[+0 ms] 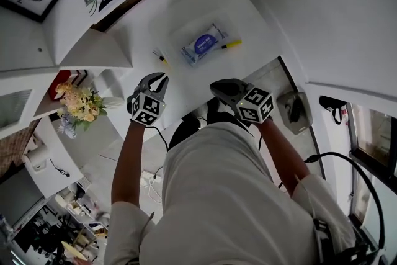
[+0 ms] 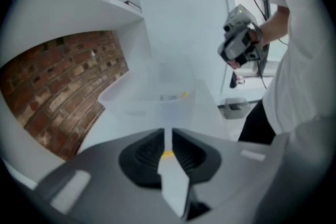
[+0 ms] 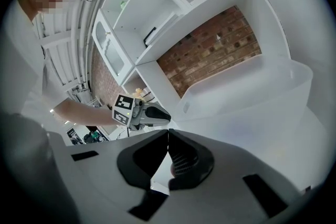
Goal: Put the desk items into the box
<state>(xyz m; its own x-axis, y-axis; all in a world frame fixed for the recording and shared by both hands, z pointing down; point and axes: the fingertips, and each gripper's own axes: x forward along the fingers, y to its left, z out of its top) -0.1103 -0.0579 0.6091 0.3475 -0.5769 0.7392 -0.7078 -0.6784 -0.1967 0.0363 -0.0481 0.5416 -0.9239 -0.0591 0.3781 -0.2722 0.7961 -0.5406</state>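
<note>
A translucent white box (image 1: 245,15) stands on the white desk and holds a blue-and-white packet (image 1: 203,44) and a yellow-capped pen (image 1: 231,44). A small dark pen with a yellow end (image 1: 160,58) lies on the desk just left of the box. My left gripper (image 1: 159,79) hovers just short of that pen, its jaws a narrow slit apart. A yellow spot (image 2: 167,154) shows in the slit, and I cannot tell if the pads touch it. My right gripper (image 1: 217,87) hangs near the box's front (image 3: 252,97), shut and empty.
A grey desk device (image 1: 291,110) sits to the right of my right gripper. White shelves and a brick back panel (image 2: 63,86) rise behind the box. A flower bunch (image 1: 77,102) stands at the left. The person's body fills the lower part of the head view.
</note>
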